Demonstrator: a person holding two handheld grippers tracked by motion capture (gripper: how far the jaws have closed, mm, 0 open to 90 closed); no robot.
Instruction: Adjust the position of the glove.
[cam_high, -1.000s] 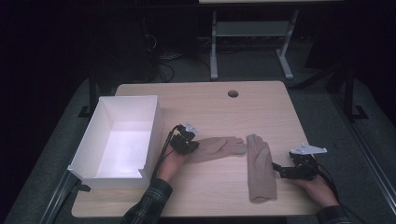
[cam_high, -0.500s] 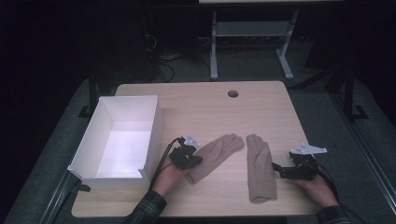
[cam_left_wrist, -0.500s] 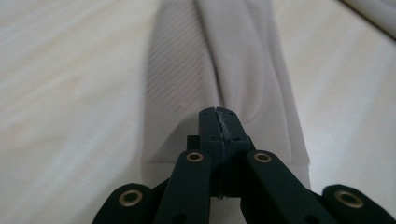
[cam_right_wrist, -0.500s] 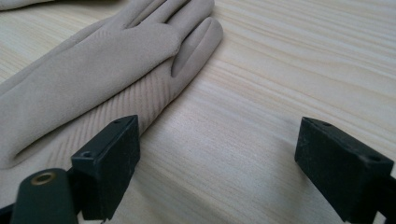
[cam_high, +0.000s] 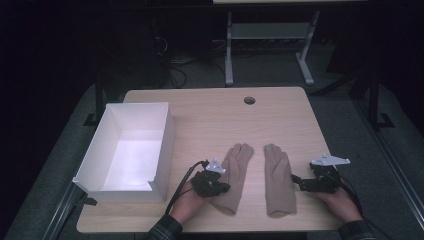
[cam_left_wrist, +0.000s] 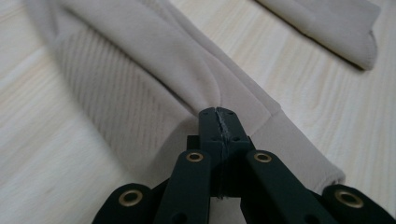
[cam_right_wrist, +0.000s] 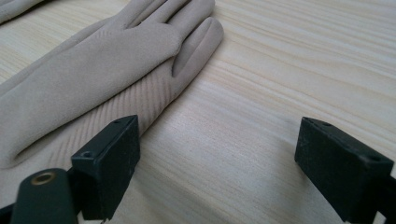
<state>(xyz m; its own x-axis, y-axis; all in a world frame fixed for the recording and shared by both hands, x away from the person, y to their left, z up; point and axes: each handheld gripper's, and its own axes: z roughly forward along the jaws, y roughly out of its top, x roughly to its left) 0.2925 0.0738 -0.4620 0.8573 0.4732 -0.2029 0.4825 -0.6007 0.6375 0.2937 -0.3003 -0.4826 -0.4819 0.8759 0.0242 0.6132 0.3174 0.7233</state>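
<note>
The left gripper (cam_high: 216, 186) is pinching the left glove (cam_high: 235, 175) (near its cuff) on the table (cam_high: 210, 115). The right gripper (cam_high: 306, 181) is sitting wide open beside the right glove (cam_high: 277, 180). A hard pull could be bunching the glove or slipping it free.

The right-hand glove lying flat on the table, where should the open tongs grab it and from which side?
Take the right glove at its cuff edge, from the person's side. It lies flat, fingers pointing away, cuff nearest the open right tongs, and the ribbed cuff offers an edge to pinch.
</note>
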